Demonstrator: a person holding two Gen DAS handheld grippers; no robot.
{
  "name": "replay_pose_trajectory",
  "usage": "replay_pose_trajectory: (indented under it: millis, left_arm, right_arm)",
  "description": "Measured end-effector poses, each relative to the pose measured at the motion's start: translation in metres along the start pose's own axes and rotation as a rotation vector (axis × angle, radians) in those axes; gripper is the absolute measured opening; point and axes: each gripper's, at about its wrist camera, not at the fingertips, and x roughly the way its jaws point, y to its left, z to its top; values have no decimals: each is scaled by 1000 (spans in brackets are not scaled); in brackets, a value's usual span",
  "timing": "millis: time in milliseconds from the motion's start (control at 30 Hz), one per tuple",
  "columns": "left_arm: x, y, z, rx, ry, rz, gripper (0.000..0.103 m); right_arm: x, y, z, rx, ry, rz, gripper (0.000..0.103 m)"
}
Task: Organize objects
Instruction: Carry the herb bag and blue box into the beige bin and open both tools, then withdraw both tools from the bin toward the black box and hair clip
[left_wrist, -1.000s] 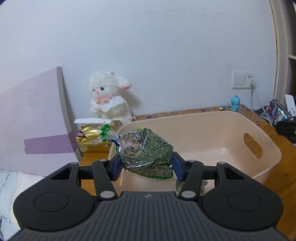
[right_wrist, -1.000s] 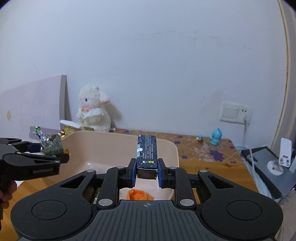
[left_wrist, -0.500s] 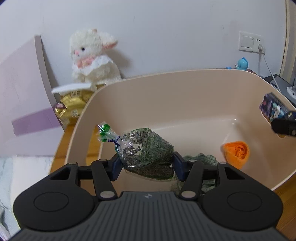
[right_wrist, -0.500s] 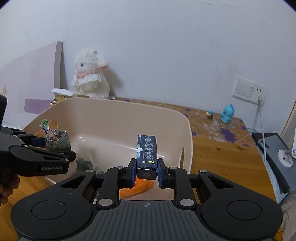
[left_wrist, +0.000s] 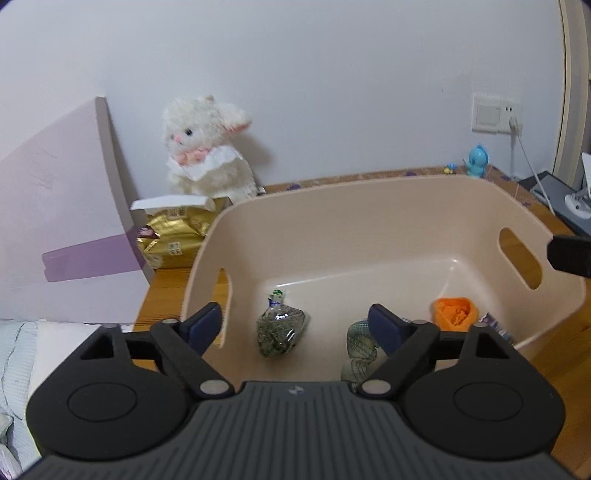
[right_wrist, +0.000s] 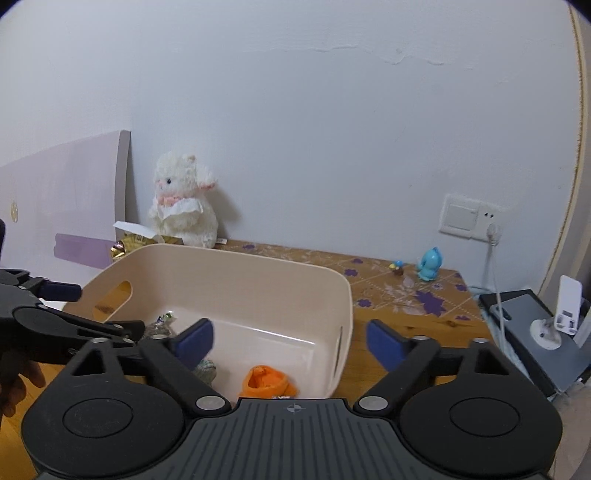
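Observation:
A beige plastic bin (left_wrist: 388, 206) stands on the wooden table. On its floor lie a clear bag of green dried herbs (left_wrist: 280, 330), a green checked cloth (left_wrist: 360, 347), an orange item (left_wrist: 456, 319) and the edge of a dark blue box (left_wrist: 496, 326). My left gripper (left_wrist: 295, 321) hangs over the bin's near left part, its jaws opening, nothing between them; the bag lies below. My right gripper (right_wrist: 290, 338) is above the bin's (right_wrist: 258, 266) near right corner, jaws opening and empty. The orange item (right_wrist: 266, 380) and a sliver of the box (right_wrist: 282, 397) show beneath it.
A white plush toy (left_wrist: 207, 155) and a gold packet (left_wrist: 173, 240) stand behind the bin on the left, beside a leaning purple board (left_wrist: 55, 221). On the right are a blue figurine (right_wrist: 428, 264), a wall socket with cable (right_wrist: 493, 232) and a grey device (right_wrist: 535, 332).
Both grippers have opened wide. The herb bag has dropped from the left one to the bin floor, and the dark blue box has left the right one. Both views have drawn back from the bin.

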Motion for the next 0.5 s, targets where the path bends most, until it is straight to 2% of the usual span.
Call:
replay_pose_trajectory:
  millis: [133, 233, 500]
  left_arm:
    - [-24, 4, -3, -14, -21, 8, 93]
    - [-41, 5, -9, -16, -30, 14, 96]
    - [-72, 9, -38, 0, -21, 19, 96]
  right_arm:
    - [-21, -3, -5, 1, -7, -12, 103]
    - [-33, -9, -11, 15, 4, -22, 103]
    - [-54, -21, -41, 30, 70, -46, 103]
